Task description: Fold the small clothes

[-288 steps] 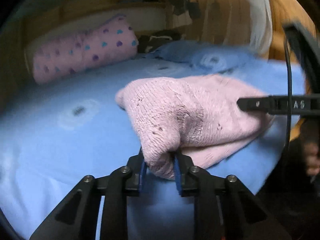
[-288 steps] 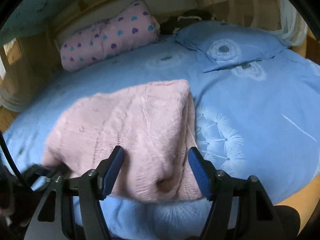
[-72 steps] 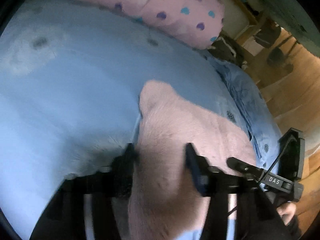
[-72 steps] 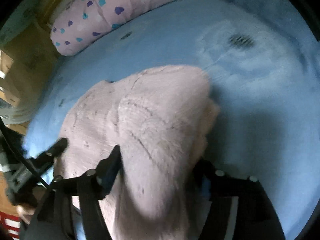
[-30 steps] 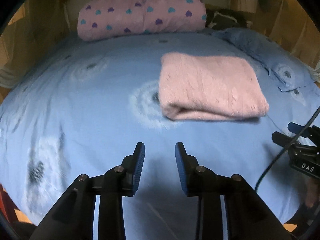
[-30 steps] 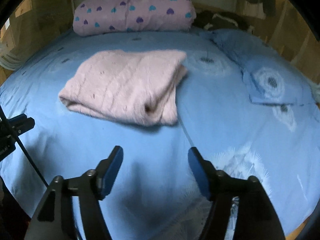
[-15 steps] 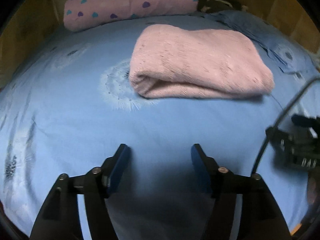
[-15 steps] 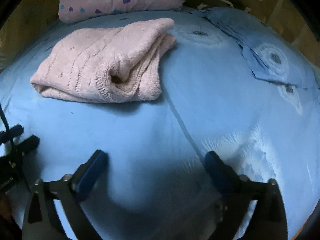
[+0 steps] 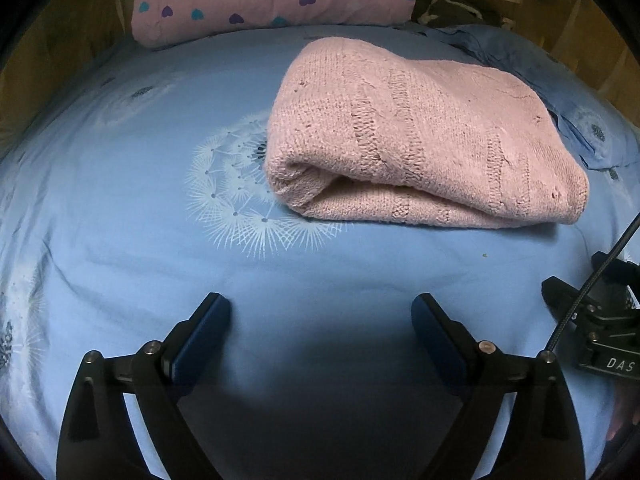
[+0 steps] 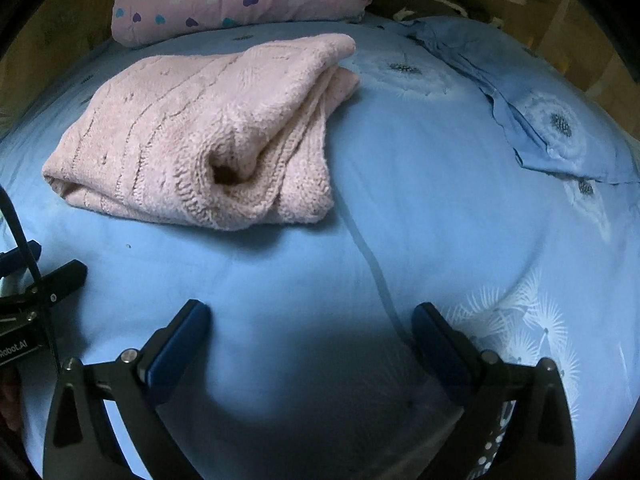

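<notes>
Pink knit: a folded sweater (image 9: 420,136) is laid on the bed, its rounded fold seen nearest in the left wrist view and its layered open end (image 10: 256,160) seen in the right wrist view.
Bed cover: a blue sheet (image 9: 120,184) printed with white dandelion heads is spread under the sweater; one dandelion print (image 9: 244,196) is partly covered by the sweater's left edge.
Left gripper (image 9: 320,320): its jaws are spread wide, nothing is held between them, and it is kept above bare sheet, near the sweater but apart from it.
Right gripper (image 10: 312,326): its jaws are likewise spread wide and empty, over bare sheet, with the sweater seen ahead and to the left.
Head of bed: a pink pillow with heart prints (image 10: 240,0) is placed behind the sweater, apart from it.
Right side: a blue pillowcase (image 10: 552,120) with the same dandelion print is laid flat beside the sweater, not touching it.
</notes>
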The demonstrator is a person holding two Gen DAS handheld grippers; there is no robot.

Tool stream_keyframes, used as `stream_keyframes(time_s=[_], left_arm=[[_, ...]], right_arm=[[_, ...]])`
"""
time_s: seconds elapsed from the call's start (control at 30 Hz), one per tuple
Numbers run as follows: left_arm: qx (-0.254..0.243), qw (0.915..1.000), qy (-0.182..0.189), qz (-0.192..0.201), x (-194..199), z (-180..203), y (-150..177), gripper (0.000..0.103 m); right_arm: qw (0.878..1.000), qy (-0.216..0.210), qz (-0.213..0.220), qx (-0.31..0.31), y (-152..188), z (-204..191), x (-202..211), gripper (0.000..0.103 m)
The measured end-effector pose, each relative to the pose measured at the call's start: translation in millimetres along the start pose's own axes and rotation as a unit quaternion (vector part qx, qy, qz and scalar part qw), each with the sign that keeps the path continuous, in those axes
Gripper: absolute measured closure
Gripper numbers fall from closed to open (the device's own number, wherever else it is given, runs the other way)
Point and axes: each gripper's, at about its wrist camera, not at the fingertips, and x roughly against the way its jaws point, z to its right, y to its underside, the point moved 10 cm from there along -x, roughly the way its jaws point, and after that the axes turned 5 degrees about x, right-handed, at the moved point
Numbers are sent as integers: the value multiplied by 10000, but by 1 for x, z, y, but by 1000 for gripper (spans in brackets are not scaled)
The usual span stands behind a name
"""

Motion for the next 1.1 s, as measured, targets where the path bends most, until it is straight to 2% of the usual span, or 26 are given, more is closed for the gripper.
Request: stream_keyframes(time_s=[0.27, 0.43, 1.1], left_arm=[[29, 9999, 103, -17, -2, -2, -1, 23], [-14, 9998, 202, -81, -4, 0, -1, 15], [-58, 9999, 116, -68, -2, 3, 2, 15]], right_arm=[[10000, -3, 4, 0, 0, 0, 0, 0], [10000, 7, 8, 9, 0, 0, 0, 0], [10000, 10, 11, 12, 0, -1, 0, 0]])
